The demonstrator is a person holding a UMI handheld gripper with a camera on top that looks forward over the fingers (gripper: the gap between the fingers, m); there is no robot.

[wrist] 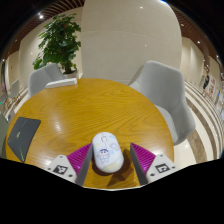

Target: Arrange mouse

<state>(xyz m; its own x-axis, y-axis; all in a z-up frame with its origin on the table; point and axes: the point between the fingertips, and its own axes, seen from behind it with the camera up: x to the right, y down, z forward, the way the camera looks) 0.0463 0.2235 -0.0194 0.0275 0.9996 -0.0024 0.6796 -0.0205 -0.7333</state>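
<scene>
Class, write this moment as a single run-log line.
gripper: open | white mouse: between fingers, resting on round wooden table | dark laptop: at table edge | phase: grasp not closed

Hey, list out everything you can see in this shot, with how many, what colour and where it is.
White oval computer mouse: one, white, on the table between the gripper's fingers.
Round wooden table: one, yellowish brown, under the mouse.
Dark flat laptop-like device: one, dark grey, at the table's edge left of the fingers.
Grey shell chairs: two, light grey, one beyond the table to the left, one to the right.
Green potted plant: one, green, behind the left chair.
Hand-held gripper: one, fingers with magenta pads, open about the mouse with gaps either side.
</scene>
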